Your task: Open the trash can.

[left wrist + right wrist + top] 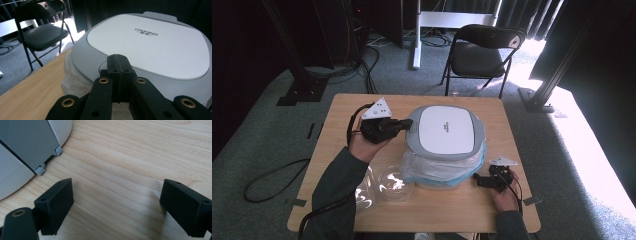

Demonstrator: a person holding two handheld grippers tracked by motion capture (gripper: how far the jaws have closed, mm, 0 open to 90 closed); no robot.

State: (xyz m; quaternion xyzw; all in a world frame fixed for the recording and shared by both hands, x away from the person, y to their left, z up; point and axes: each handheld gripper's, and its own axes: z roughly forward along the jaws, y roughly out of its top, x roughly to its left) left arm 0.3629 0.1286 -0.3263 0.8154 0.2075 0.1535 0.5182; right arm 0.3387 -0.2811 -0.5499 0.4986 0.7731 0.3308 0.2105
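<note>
A grey bin with a white square lid stands in the middle of the wooden table, and a clear plastic liner bulges out under the lid. My left gripper is level with the lid's left rim. Its jaws are shut tight together with nothing between them, and their tips sit right at the grey rim. In the left gripper view the shut gripper points at the lid, which carries a small printed logo. My right gripper lies low on the table at the bin's front right, open. In its own view, bare wood shows between the right gripper's jaws, and the bin's base is at the upper left.
Two clear plastic bowls lie on the table in front of the bin, beside the left forearm. A black folding chair stands on the carpet beyond the table's far edge. Cables trail over the floor at the left.
</note>
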